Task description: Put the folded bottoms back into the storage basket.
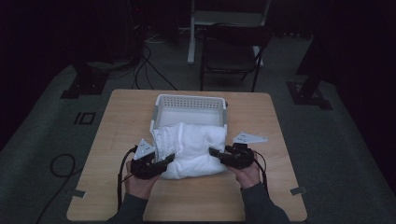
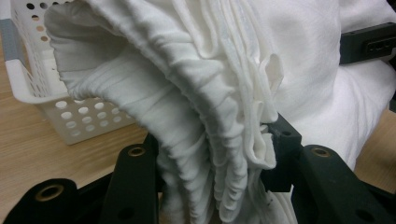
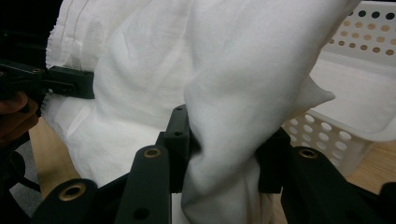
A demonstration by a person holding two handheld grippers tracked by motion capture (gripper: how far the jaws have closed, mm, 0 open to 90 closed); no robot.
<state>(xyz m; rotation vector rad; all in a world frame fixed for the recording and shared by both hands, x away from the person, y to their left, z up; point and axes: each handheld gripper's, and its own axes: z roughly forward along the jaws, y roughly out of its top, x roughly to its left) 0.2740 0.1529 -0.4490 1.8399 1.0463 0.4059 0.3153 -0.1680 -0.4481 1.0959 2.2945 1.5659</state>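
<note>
Two grippers are clamped on one white cloth [image 1: 191,149], which is bunched at the near end of the white basket [image 1: 190,100] and draped partly over its near rim. The left gripper [image 1: 164,161] is seen at the cloth's left edge, just in front of the basket's near-left corner; in the left gripper view its jaws are closed on a thick bundle of gathered pleats [image 2: 219,154]. The right gripper [image 1: 215,153] is held at the cloth's right edge, in front of the basket's near-right corner, and in the right gripper view its jaws are pinched on a single rounded fold [image 3: 224,154]. Most of the cloth appears to rest on the wooden table [image 1: 116,135] in front of the basket, though how much hangs inside cannot be judged in the dim high view.

Several risks are judged from this hold. The left bundle is thick and layered, so outer pleats could slip free if the cloth is lifted sharply, and the load would then sag toward the basket's left side. The right fold is smooth and could be drawn out by uneven pulling. The basket looks light; if the cloth is dragged across its near rim, it could be tipped or pushed toward the far edge of the table.
</note>
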